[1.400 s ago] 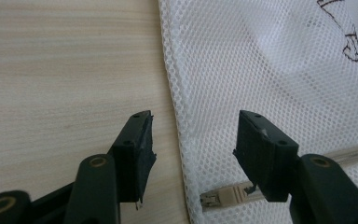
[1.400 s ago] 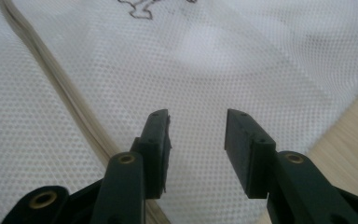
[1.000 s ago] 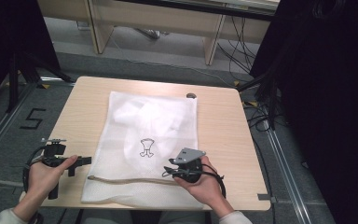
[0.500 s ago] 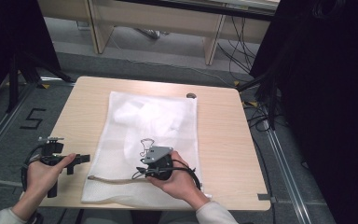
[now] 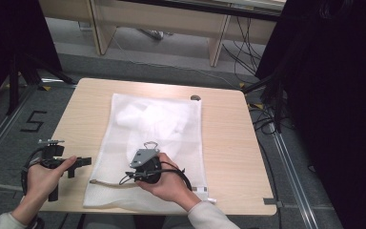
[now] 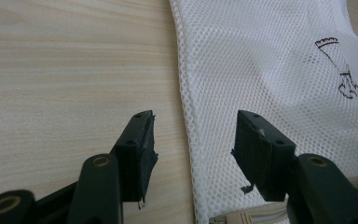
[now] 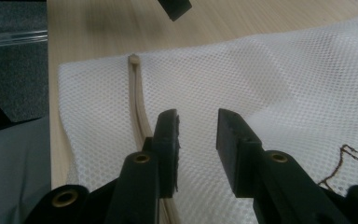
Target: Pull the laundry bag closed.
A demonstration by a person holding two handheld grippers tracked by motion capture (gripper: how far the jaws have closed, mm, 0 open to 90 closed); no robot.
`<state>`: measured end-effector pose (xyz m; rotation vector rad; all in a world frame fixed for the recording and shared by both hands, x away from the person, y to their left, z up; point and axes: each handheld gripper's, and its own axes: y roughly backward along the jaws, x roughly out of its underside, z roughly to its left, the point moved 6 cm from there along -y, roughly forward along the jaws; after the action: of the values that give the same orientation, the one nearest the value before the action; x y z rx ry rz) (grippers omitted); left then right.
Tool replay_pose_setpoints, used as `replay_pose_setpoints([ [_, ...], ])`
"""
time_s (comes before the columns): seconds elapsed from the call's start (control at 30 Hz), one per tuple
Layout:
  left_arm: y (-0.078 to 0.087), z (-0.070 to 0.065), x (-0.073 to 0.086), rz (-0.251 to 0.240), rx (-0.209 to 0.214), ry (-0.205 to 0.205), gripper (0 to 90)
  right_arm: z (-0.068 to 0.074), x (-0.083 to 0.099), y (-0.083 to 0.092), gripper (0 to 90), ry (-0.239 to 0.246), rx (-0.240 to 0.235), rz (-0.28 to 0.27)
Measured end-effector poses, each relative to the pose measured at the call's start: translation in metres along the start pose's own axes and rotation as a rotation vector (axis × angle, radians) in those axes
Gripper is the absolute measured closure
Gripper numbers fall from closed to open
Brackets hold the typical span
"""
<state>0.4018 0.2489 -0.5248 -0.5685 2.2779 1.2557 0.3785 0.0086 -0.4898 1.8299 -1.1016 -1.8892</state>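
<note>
Low in the frame, the right gripper (image 5: 129,177) hovers over the mesh bag (image 5: 171,124), jaws half-open and just closing, empty. Lower left, the left gripper (image 5: 78,163) gapes wide, empty.

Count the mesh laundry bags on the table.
1. The white mesh bag lies flat at the middle of the wooden table, zipper edge toward the person. Something white sits inside it; another bag could be hidden there.
</note>
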Motion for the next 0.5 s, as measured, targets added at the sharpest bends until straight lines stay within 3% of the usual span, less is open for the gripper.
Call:
replay_pose_setpoints([
  [0.2,0.0,0.001,0.0,-0.001,-0.001,0.002,47.2,0.006,-0.004,-0.006,70.3,-0.012,-0.015,0.008],
  [0.3,0.0,0.001,-0.001,-0.002,-0.002,0.001,47.2,0.009,-0.007,-0.01,70.9,0.001,-0.03,0.011],
  [0.33,0.001,0.003,0.0,0.013,-0.006,-0.016,47.2,0.01,-0.009,-0.012,70.9,0.012,-0.034,0.01],
  [0.5,0.002,0.003,0.0,0.009,-0.009,-0.01,47.2,0.013,-0.013,-0.018,71.0,0.018,-0.045,0.005],
])
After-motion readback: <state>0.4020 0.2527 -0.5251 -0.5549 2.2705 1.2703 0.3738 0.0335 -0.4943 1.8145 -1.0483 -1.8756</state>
